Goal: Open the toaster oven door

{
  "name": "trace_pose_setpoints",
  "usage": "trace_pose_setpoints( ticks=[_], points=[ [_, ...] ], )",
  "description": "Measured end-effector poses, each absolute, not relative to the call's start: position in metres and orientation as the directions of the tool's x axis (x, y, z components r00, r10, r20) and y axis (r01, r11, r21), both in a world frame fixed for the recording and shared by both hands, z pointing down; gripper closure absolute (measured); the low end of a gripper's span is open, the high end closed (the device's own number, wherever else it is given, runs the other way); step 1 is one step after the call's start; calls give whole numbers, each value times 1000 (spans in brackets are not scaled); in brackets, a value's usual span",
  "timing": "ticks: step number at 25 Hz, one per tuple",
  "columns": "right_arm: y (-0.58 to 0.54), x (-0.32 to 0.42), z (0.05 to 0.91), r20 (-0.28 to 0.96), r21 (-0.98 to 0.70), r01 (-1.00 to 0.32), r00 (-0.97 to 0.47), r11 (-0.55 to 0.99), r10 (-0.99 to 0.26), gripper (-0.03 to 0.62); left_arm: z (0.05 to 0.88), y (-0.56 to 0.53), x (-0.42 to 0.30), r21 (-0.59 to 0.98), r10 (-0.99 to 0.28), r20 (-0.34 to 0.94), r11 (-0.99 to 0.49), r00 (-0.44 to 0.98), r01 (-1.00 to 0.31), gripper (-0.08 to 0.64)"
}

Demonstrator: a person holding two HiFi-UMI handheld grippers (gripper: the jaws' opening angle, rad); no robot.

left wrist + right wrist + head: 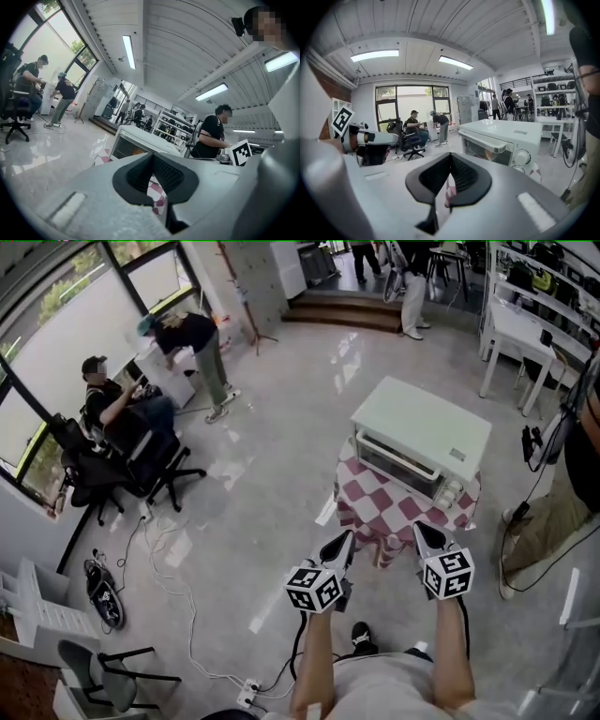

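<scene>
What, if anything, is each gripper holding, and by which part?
Nothing. The left gripper and right gripper are both shut and empty, short of the oven, whose door is closed.

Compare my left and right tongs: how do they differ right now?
Left tongs sit at the checkered cloth's left edge; right tongs sit nearer the toaster oven's knobs. The oven fills more of the right gripper view than the left gripper view. Shared: both shut, empty, short of the closed door.

Toaster oven (506,133) dial (521,157) markings blurred; unreadable.
</scene>
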State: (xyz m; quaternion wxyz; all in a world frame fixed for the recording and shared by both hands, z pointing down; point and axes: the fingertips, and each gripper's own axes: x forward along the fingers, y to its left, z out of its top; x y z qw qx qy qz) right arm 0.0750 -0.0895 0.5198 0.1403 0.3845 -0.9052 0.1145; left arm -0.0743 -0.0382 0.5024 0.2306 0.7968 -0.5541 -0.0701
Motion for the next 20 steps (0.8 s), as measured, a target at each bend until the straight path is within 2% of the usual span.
trace_pose_setpoints(
  ticks=[6, 15, 20],
  points=[
    [-77, 46, 539, 377, -84, -714, -668, 695, -641, 589, 519, -39, -98, 475, -912, 152, -271, 381, -837, 552],
    [-94, 57, 548, 394, -76, -739, -639, 669, -661, 589, 542, -48, -96, 490, -896, 203, -256, 395, -833, 552],
    [-121, 40, 548, 397, -36, -730, -637, 682, -661, 589, 541, -69, -113, 478, -899, 202, -255, 388, -841, 552]
  ],
)
